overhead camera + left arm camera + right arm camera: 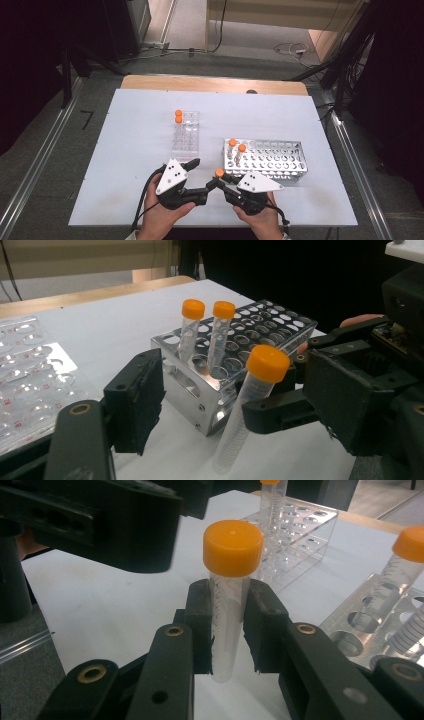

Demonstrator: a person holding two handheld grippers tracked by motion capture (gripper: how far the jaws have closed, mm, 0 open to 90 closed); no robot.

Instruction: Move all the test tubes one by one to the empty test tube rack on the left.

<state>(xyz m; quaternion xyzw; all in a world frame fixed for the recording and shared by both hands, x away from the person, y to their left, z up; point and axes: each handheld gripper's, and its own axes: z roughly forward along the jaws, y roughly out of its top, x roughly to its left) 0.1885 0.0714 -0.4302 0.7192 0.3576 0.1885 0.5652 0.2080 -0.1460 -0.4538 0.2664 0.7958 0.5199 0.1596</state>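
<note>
The right claw [227,630] pinches a clear tube with an orange cap [229,600] upright by its body, just in front of the metal rack [280,162], on the side nearest the person. The left claw [200,405] is spread, with nothing pressed between its jaws; one jaw stands just beside the rack's near corner and the tube sits close ahead of it. Two more capped tubes [207,337] already stand in the rack's end holes.

The step in hand looks like moving the tube between claws or into the rack. To do it well, keep the tube vertical, grip it below the cap, and release only once the other grip is firm.

The tube's bottom tip blurs against the white desk [140,130]. The clear plastic rack [186,135] beyond the metal rack is faint, and its holes are hard to count.
</note>
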